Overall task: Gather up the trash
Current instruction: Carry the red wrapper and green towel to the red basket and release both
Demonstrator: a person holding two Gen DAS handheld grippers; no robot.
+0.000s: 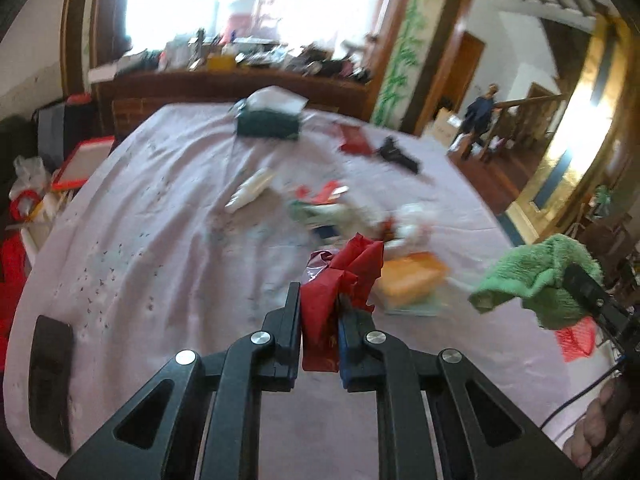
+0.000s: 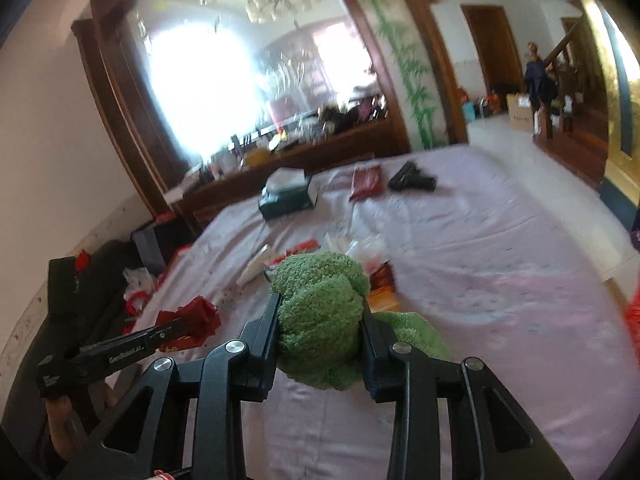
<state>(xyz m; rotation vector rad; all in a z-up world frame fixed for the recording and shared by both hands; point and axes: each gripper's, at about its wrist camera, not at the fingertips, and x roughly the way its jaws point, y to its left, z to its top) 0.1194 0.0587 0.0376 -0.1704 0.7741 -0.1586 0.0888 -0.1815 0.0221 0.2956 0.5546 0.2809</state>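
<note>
Bed with lilac sheet (image 1: 168, 216), litter in its middle | left gripper (image 1: 319, 316) clamped on red wrapper (image 1: 340, 280), above sheet | right gripper (image 2: 320, 320) clamped on green cloth (image 2: 320, 300)

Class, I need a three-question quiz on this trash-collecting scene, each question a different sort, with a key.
1. True or false: the left hand-held gripper is empty.
2. What does the right hand-held gripper hold? A) green cloth B) tissue box C) white tube
3. Fill in: the orange packet lies on the ____ bedsheet.

Key: 1 false, it grips red paper; 2 A; 3 pink.
</note>
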